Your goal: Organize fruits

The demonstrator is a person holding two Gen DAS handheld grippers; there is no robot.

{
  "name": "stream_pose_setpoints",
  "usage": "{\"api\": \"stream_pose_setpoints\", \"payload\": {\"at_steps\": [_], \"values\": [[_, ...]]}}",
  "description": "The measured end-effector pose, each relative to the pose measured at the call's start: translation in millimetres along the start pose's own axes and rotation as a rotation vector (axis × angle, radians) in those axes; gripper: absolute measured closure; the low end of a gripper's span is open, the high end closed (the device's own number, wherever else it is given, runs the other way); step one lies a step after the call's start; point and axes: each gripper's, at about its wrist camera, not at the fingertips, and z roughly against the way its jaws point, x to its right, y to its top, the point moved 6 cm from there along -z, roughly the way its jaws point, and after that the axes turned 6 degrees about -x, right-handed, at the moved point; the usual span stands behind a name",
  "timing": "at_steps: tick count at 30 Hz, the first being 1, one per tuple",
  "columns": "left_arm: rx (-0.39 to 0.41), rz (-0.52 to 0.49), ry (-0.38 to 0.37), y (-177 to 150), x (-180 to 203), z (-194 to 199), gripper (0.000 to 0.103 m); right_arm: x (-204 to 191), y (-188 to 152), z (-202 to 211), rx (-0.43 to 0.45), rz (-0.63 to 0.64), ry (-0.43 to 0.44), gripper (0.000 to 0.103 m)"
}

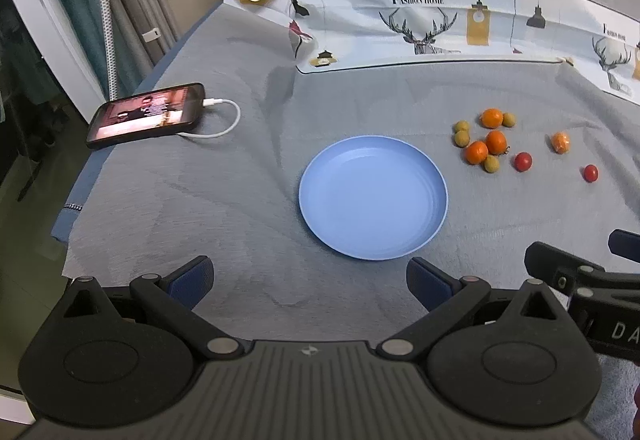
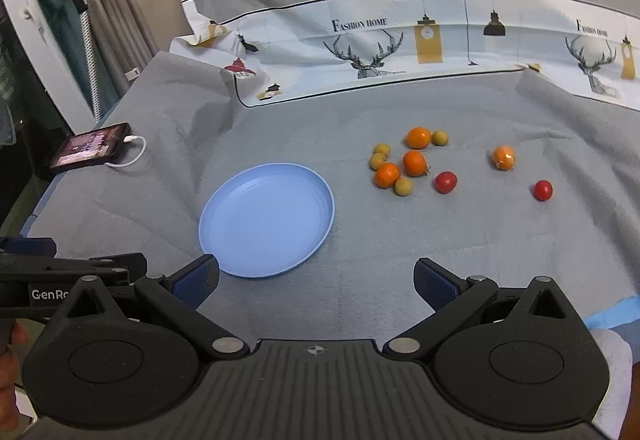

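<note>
An empty blue plate lies on the grey bed cover. To its right lie loose fruits: a cluster of small oranges and yellow-green fruits, a separate orange, and two red tomatoes. My left gripper is open and empty, just in front of the plate. My right gripper is open and empty, in front of the plate's right side. Each gripper shows at the edge of the other's view.
A phone with a white charging cable lies at the bed's left edge. A printed pillowcase and grey pillows lie behind the fruits. Curtains and a pole stand at the far left.
</note>
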Motion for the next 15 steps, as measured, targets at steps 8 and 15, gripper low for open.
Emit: {"api": "stream_pose_setpoints", "payload": {"at_steps": [8, 15], "values": [[-0.038, -0.046, -0.001, 9.2, 31.4, -14.4, 0.000, 36.2, -0.1, -11.1, -0.015, -0.090, -0.002, 0.000], [-0.061, -0.107, -0.026, 22.7, 78.9, -33.2, 0.000, 84.8, -0.6, -26.3, -0.024, -0.196, -0.015, 0.000]]}}
